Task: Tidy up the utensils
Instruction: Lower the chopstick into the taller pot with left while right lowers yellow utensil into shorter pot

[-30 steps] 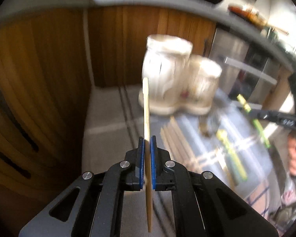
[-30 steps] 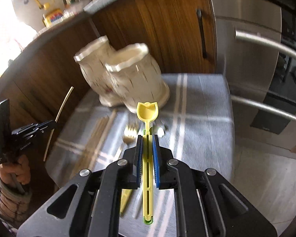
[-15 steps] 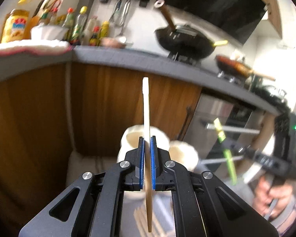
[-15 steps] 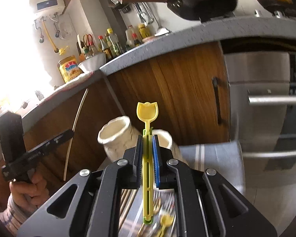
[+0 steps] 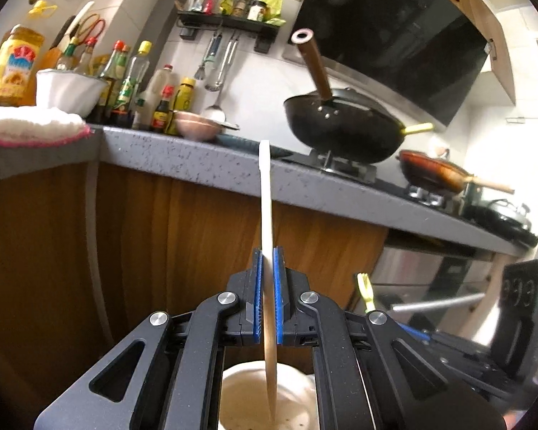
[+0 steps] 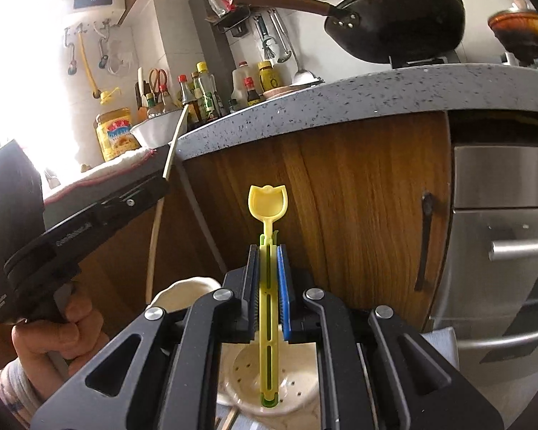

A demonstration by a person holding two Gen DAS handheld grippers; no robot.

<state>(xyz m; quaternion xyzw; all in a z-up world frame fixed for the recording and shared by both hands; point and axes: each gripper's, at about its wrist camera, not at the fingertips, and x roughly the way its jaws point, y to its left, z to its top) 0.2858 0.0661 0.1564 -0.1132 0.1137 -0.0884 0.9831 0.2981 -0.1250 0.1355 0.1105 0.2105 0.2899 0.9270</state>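
Observation:
My left gripper [image 5: 268,256] is shut on a pale wooden chopstick [image 5: 265,200], held upright. Its lower end hangs inside the mouth of a cream ceramic holder [image 5: 245,399] right below. My right gripper [image 6: 268,254] is shut on a yellow and green plastic spoon [image 6: 268,204], also upright. Its handle end reaches into a second cream holder [image 6: 240,376] with drain holes in its bottom. The left gripper with its chopstick [image 6: 174,145] shows at the left of the right wrist view, over the other holder [image 6: 183,290].
A grey speckled counter [image 5: 204,165] with wooden cabinet doors [image 6: 358,215] stands just behind. Bottles, a white bowl [image 5: 68,89], a black wok [image 5: 340,129] and a pan sit on it. A steel oven front [image 6: 502,236] is at the right. A grey cloth corner [image 6: 444,340] lies below.
Both grippers have tilted up from looking down at the table and moved over the two holders. The chopstick and the spoon now hang with their lower ends inside the holder mouths.

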